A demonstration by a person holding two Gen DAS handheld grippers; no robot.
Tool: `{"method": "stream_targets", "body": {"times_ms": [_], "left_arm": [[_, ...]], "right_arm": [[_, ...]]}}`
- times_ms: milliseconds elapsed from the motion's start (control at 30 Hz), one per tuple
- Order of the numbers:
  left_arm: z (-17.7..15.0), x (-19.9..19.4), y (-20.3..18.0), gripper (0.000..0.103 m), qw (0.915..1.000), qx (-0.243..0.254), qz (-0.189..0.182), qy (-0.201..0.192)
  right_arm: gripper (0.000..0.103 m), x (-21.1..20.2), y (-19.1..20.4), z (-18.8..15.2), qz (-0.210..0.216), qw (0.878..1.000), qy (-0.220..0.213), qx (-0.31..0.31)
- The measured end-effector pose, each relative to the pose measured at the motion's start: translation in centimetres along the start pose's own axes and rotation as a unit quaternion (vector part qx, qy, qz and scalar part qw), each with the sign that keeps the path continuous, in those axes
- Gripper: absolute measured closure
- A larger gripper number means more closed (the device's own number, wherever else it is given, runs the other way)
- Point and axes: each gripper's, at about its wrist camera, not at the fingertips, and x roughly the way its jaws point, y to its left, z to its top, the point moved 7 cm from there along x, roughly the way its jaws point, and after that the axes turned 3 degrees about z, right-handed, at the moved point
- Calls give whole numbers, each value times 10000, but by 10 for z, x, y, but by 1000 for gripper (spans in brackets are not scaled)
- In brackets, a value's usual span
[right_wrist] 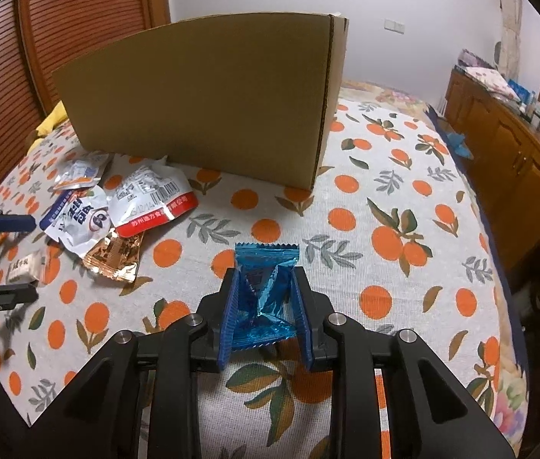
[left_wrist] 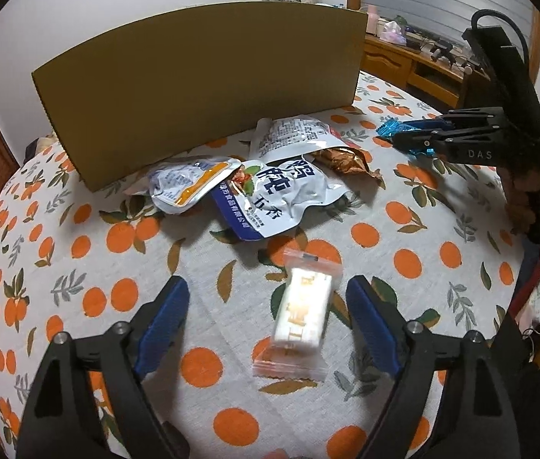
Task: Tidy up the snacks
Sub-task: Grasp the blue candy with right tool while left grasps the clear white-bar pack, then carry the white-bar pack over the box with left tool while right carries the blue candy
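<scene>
My right gripper (right_wrist: 266, 306) pinches the blue packet (right_wrist: 262, 287); I'd lift it over the box (right_wrist: 201, 103) at 12 o'clock (left gripper (left_wrist: 270, 317) jaws wide around the white snack (left_wrist: 302, 306)).

Snack packets (left_wrist: 270, 183) lie before the cardboard box (left_wrist: 201, 88), on the tablecloth (left_wrist: 423, 248).

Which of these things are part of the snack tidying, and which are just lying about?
Part of the job: blue candy packet in the right hand-held gripper; white wrapped snack; white pouches; copper wrapper; cardboard box.

Just lying about: yellow cloth; sideboard clutter.
</scene>
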Motion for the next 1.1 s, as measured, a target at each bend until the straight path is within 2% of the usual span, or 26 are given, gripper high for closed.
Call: {"method": "stream_targets", "body": {"times_ms": [400, 467, 700, 767, 800, 833, 933, 1100], "left_arm": [[-9, -9, 3, 19, 9999, 23, -31, 123], [-10, -10, 1, 23, 9999, 36, -74, 113], [-7, -15, -12, 49, 9997, 238, -48, -30], [-6, -16, -16, 61, 9996, 270, -86, -59], [-5, -16, -16, 72, 9995, 283, -93, -75], [-5, -16, -18, 78, 9995, 298, -108, -92], [-4, -16, -19, 83, 9995, 292, -87, -103], [-4, -19, -18, 83, 9996, 212, -96, -176]], "right_arm": [[77, 1, -1, 0, -7, 10000, -2, 6], [77, 1, -1, 0, -6, 10000, -2, 4], [77, 1, -1, 0, -2, 10000, -3, 4], [77, 1, -1, 0, -1, 10000, -2, 6], [77, 1, -1, 0, 0, 10000, -2, 7], [77, 1, -1, 0, -1, 10000, -2, 5], [77, 1, -1, 0, 1, 10000, -3, 7], [77, 1, -1, 0, 17, 10000, -4, 28]]}}
